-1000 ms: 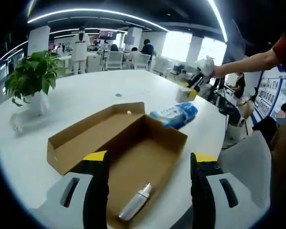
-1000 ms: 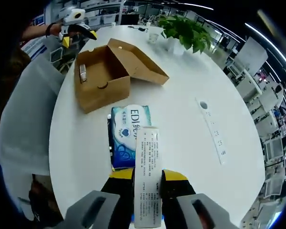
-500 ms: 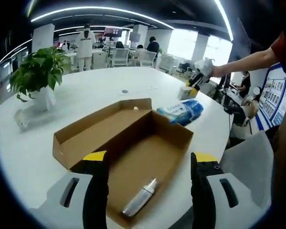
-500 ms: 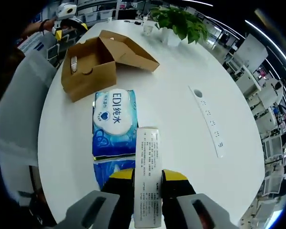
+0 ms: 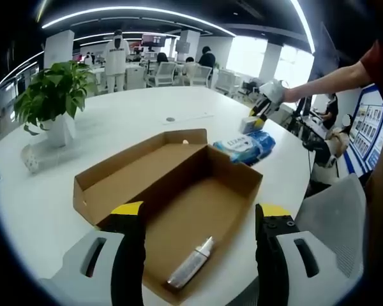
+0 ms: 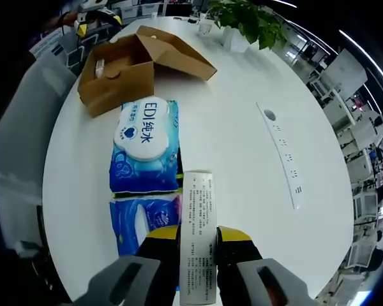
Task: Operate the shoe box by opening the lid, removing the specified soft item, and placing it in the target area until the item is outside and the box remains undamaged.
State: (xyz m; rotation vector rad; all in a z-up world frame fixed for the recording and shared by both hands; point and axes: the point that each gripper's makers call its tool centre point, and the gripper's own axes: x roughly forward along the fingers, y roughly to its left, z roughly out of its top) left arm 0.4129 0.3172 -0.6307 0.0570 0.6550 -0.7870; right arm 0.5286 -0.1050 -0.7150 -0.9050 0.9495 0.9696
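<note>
The shoe box (image 5: 179, 204) is seen open on the white bench (image 5: 115, 134), its lid (image 5: 134, 169) folded back flat beside the tray, and a small silvery bottle (image 5: 190, 273) lies on the bottom of the tray near the close end. The soft item, a blue wipes pack (image 6: 143, 146), rests on the bench just beyond the box's far corner, outside it; in the left gripper view the same pack (image 5: 246, 146) is partly cut off by the box wall. The left tongs (image 5: 201, 229) are held level over the near end of the box, jaws spread wide apart with nothing between them. The right tongs (image 6: 198, 255) are reached out on an extended arm (image 5: 332, 81) and are closed on a white printed carton (image 6: 198, 236), which stands upright between the jaws, just above the near end of the wipes pack; whether the carton touches the pack cannot be told. The print on the carton is too small to read. A potted plant (image 5: 51, 95) stands on the bench well apart from the box, and a power strip (image 6: 282, 162) lies on the bench surface. People in the background are blurred.
</note>
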